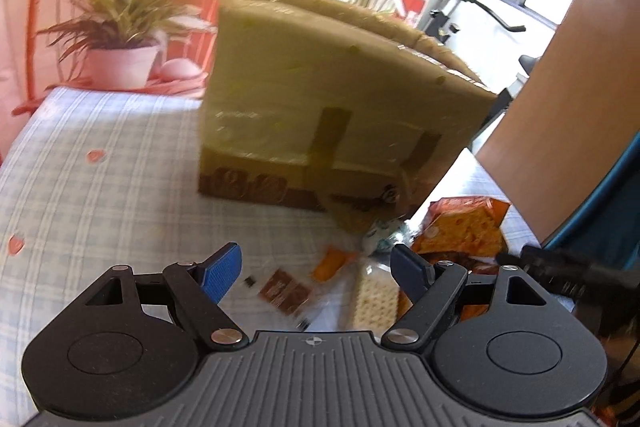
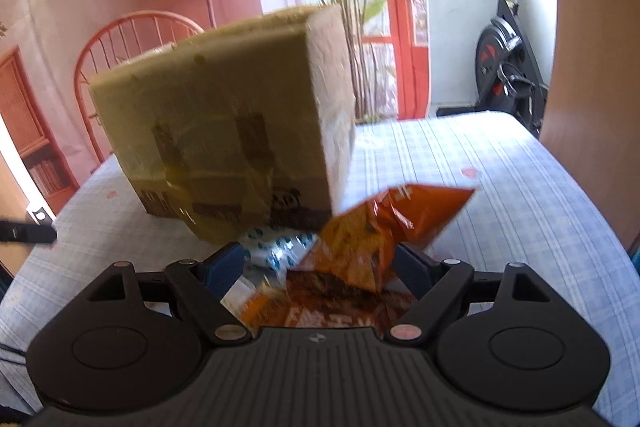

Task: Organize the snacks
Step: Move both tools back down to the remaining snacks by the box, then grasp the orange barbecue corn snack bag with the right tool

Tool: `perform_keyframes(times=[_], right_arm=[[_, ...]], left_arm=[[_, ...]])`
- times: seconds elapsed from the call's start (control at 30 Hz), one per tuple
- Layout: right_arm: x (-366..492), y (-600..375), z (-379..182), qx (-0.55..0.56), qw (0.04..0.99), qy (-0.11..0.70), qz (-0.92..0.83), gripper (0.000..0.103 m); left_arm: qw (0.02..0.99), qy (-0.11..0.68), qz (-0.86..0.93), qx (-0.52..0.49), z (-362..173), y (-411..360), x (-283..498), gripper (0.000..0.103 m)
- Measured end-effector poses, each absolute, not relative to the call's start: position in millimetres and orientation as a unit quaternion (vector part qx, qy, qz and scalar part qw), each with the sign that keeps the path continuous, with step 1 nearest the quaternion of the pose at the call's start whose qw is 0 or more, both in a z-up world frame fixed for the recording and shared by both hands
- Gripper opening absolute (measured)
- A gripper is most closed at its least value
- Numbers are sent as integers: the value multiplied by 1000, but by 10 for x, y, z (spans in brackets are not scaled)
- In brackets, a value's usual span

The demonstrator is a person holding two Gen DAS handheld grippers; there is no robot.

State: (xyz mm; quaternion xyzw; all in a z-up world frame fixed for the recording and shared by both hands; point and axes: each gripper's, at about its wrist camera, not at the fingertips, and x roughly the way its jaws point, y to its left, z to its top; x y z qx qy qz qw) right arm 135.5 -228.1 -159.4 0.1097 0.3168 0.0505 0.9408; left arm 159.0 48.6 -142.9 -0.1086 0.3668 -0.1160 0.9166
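**Snack packets loose by the box, both tongs wide**

Snacks are seen scattered on the pale blue checked tablecloth (image 1: 100, 131), in front of the tall tape-wrapped brown cardboard box (image 1: 320, 95) standing toward the table's far edge. Going left to right in the left wrist view: a small brown flat sachet (image 1: 285, 290), a small orange sachet (image 1: 333, 262), a clear-wrapped stack of pale crackers (image 1: 376, 301), a crinkled white-and-blue foil wrapper (image 1: 378, 237), and a large orange foil snack bag (image 1: 464, 227) near the box's right corner. The left gripper (image 1: 316, 269) is held wide above the sachets, gripping nothing. The right gripper (image 2: 320, 267) is likewise spread wide, with the orange bag between its blue pads but not visibly pinched. The bag is judged light, slippery and crushable; a crimped edge seam would be the safest hold. The crackers are judged brittle, best taken across the stack's narrow sides.
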Motion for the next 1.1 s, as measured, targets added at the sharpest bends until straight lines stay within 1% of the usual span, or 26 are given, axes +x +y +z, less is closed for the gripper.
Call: perform_keyframes(times=[0.13, 0.5, 0.57, 0.63, 0.67, 0.7, 1.1], right_arm=[[1309, -2274, -1714, 107, 935, 335, 48, 85], [1211, -2472, -1818, 121, 931, 344, 31, 85], [1222, -2474, -1854, 133, 926, 351, 36, 85], [1238, -2431, -1890, 138, 924, 355, 42, 89], [1248, -2399, -1908, 138, 923, 357, 42, 93], [1262, -2371, -1929, 136, 923, 359, 41, 94], [1402, -2292, -2205, 140, 907, 395, 50, 94]], left_arm=[[918, 364, -124, -100, -1444, 321, 1673, 83], [910, 371, -173, -65, -1554, -211, 1842, 83], [910, 372, -172, -65, -1571, -249, 1859, 83], [911, 370, -170, -62, -1591, -277, 1862, 83], [912, 370, -167, -60, -1595, -283, 1861, 83], [913, 370, -165, -58, -1598, -285, 1871, 83], [913, 373, -154, -57, -1623, -240, 1916, 83]])
